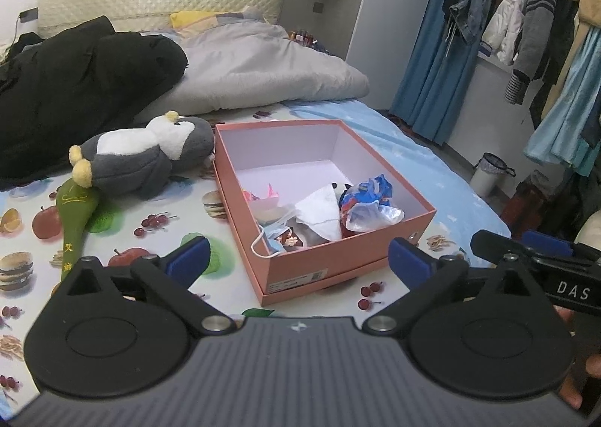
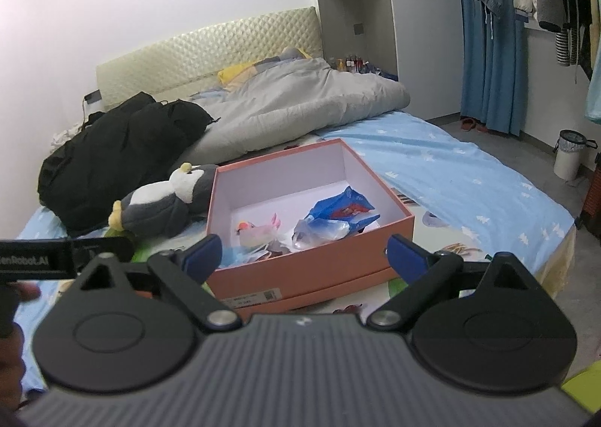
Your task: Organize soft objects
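A pink cardboard box sits open on the bed. Inside lie a blue and red plastic bag, white tissue, a face mask and a small pink toy. A grey and white plush penguin lies on its side against the box's left wall, with a green soft item beside it. My left gripper is open, its blue pads astride the box's near corner with nothing held. My right gripper is open in front of the box's near wall.
A black jacket and a grey duvet are piled toward the headboard. A fruit-print sheet covers the near mattress. Clothes hang at right, with a white bin on the floor.
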Demonstrator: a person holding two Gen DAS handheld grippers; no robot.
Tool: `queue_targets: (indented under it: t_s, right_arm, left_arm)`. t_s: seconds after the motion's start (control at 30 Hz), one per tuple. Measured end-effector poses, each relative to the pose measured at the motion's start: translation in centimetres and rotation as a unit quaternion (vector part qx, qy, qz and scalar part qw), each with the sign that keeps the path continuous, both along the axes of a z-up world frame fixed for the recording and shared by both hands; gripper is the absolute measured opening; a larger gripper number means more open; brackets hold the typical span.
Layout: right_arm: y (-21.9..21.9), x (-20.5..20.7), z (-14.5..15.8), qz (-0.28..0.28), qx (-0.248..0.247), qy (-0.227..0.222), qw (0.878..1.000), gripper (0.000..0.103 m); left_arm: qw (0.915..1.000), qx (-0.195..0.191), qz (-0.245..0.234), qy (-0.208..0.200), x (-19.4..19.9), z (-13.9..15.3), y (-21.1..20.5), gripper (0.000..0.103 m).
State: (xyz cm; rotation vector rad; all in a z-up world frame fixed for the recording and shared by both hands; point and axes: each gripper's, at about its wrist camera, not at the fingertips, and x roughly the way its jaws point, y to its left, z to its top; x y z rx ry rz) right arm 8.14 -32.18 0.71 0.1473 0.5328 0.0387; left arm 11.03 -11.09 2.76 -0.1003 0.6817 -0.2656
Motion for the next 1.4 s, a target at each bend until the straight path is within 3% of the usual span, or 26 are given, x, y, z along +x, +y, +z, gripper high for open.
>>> queue_targets:
  t_s: [1.4]
  right_arm:
    - [0.35,0.24,0.0,0.006,-0.01,-0.003,1.0,0.096]
  left_arm:
    - [0.9999,0.002,0.013,-0.011,-0.07,-0.32,0.82,0.103]
